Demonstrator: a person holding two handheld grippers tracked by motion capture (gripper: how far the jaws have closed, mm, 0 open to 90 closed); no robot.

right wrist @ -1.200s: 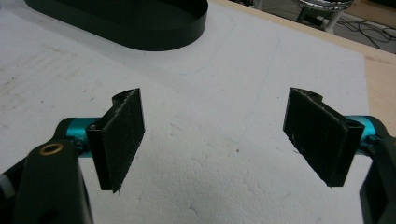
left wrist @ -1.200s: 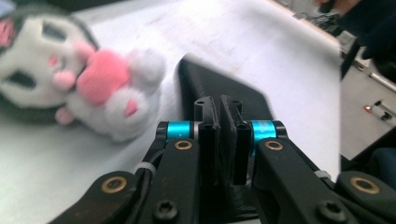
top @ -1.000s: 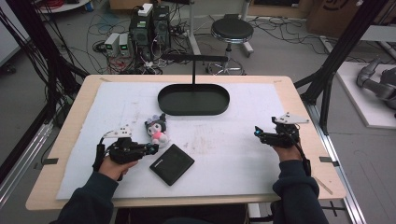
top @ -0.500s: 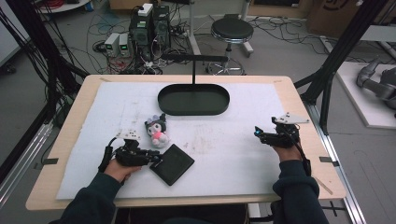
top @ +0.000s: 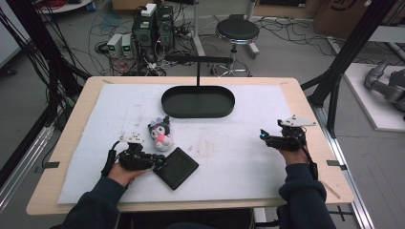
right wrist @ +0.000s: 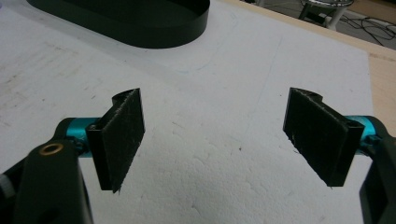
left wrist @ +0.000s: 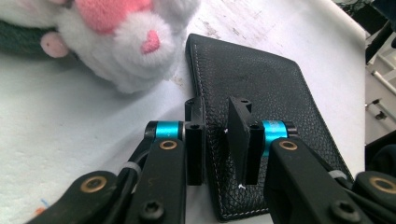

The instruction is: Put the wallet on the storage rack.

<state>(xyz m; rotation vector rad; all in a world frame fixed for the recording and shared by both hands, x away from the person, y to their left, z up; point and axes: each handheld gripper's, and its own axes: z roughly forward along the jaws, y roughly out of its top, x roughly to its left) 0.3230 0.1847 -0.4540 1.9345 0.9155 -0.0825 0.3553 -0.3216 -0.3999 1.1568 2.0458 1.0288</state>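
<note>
Left gripper view: left claw narrowly apart over unbranded black wallet.

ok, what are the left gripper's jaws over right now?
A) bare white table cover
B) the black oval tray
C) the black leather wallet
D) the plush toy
C: in the left gripper view the left gripper has its jaws close together over the near corner of the black leather wallet, with the plush toy off to one side; the high view agrees.
</note>
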